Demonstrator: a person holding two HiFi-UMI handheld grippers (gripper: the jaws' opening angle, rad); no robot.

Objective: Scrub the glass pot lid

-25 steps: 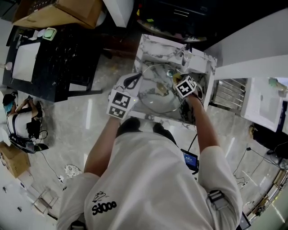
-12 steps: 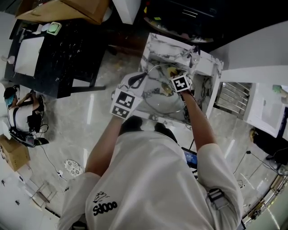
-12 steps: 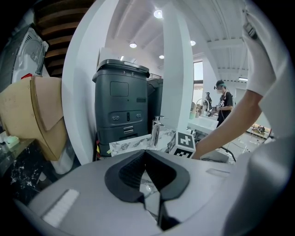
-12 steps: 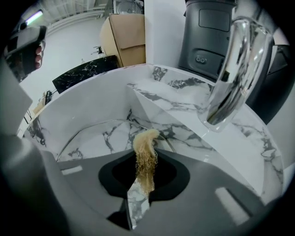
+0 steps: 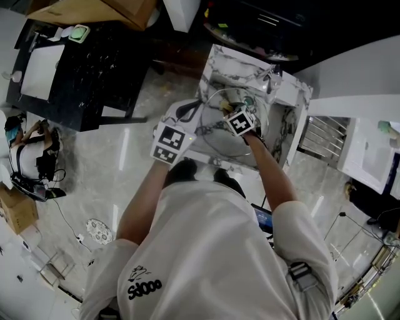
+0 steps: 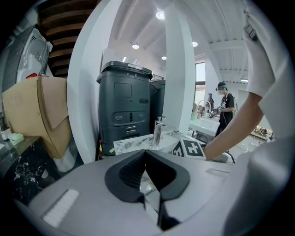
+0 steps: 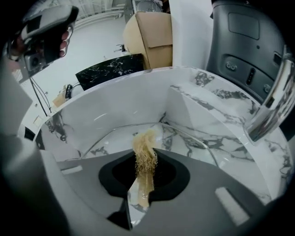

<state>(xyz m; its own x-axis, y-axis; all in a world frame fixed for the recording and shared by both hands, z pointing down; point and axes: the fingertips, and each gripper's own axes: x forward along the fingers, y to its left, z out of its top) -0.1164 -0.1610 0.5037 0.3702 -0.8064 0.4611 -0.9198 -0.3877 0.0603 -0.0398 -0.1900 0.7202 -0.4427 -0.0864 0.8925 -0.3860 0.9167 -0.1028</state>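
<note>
The round glass pot lid [image 5: 215,142] stands tilted in the white marble sink [image 5: 215,62]. My left gripper [image 5: 172,142] is at the lid's left side, jaws shut on the lid's thin glass edge [image 6: 152,203]. My right gripper [image 5: 239,123] is over the middle of the lid, shut on a tan fibrous scrubber [image 7: 145,154]. The scrubber's frayed tip pokes past the jaws and rests against the glass, whose rim [image 7: 191,138] arcs across the right gripper view. The right gripper's marker cube [image 6: 191,150] shows in the left gripper view.
A chrome faucet [image 5: 270,78] [image 7: 272,106] stands at the sink's far right corner. A dark grey bin [image 6: 124,106] is behind the sink. A black marble table [image 5: 81,69] and a cardboard box [image 5: 94,9] lie to the left. A metal rack [image 5: 322,134] is right of the sink.
My right gripper has slid left across the lid with the scrubber, from near the faucet side toward the lid's middle. The left gripper has held its place.
</note>
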